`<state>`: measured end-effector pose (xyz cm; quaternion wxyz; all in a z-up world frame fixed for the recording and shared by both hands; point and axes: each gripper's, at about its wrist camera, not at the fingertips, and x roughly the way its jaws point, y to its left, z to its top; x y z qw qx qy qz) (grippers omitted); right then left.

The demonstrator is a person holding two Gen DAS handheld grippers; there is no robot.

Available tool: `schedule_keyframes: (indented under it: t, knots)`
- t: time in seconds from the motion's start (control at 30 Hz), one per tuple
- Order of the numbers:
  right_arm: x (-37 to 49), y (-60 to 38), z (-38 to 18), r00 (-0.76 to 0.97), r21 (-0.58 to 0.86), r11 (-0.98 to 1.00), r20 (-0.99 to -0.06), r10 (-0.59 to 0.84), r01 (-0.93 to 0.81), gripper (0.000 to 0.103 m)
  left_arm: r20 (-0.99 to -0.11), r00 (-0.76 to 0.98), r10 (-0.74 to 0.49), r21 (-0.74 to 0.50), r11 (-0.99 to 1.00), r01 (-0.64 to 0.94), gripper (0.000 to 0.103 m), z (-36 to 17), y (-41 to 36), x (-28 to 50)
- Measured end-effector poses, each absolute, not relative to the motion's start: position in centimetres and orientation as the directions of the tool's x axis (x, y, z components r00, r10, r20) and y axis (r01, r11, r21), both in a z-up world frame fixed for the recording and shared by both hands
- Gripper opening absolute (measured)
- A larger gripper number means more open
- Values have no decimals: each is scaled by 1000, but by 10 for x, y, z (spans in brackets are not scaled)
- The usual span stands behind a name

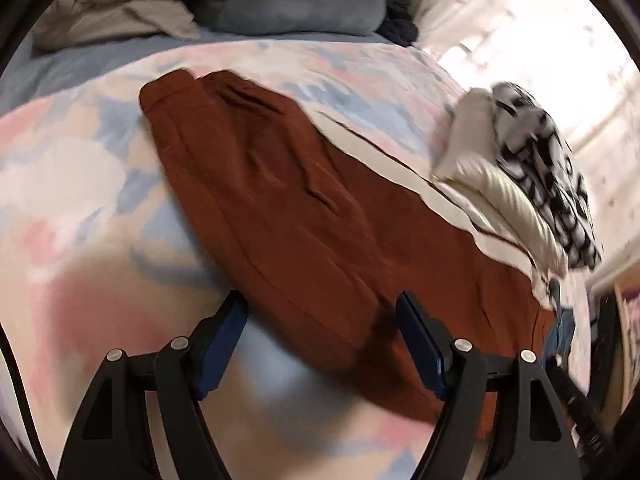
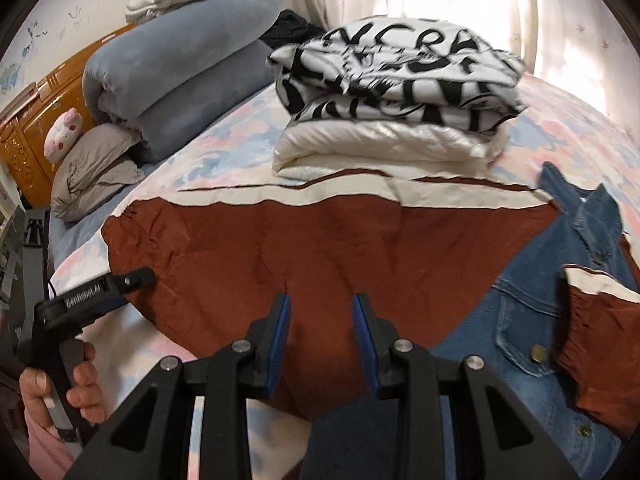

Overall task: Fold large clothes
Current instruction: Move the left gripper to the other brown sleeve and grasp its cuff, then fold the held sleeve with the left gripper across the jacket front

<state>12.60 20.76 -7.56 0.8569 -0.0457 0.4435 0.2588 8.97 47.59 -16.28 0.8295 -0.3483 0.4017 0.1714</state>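
Observation:
A rust-brown garment with cream trim [image 2: 304, 248] lies spread flat on the patterned bed cover [image 2: 240, 148]; it also shows in the left wrist view [image 1: 280, 200]. My left gripper [image 1: 320, 312] is open, hovering over the garment's near edge with nothing between its blue pads. It shows at the garment's left edge in the right wrist view [image 2: 132, 280]. My right gripper [image 2: 320, 300] is open and empty above the garment's front edge. A blue denim jacket [image 2: 560, 300] lies under the garment at the right, with a rust sleeve [image 2: 596, 320] over it.
A stack of folded clothes, cream with a black-and-white printed top [image 2: 400, 92], sits behind the garment, also in the left wrist view [image 1: 532, 172]. Rolled grey-blue blankets [image 2: 180, 64], a grey pillow [image 2: 92, 168] and a plush toy [image 2: 64, 132] lie by the orange headboard [image 2: 24, 128]. Curtains stand behind.

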Motion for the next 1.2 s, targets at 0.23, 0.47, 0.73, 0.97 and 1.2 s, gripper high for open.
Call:
schedule_keyframes:
  t: [0.23, 0.47, 0.73, 0.97, 1.2]
  knots:
    - [131, 221, -110, 377, 187, 839, -828, 414, -511, 32, -774, 631, 49, -464, 634, -619, 75, -171, 505, 105]
    - [133, 216, -125, 336, 228, 838, -839, 428, -496, 32, -761, 629, 159, -450, 570, -688, 30, -175, 529, 111]
    - [128, 202, -111, 329, 287, 826, -815, 477, -486, 32, -687, 676, 268, -378, 663, -646, 6, -110, 499, 107]
    - [108, 145, -81, 372, 334, 834, -778, 507, -439, 32, -576, 793, 195, -304, 850, -430, 5, -5, 401, 115]
    - [92, 43, -53, 480, 368, 873, -732, 484, -319, 32, -541, 841, 14, -218, 963, -157, 5, 55, 257, 124]
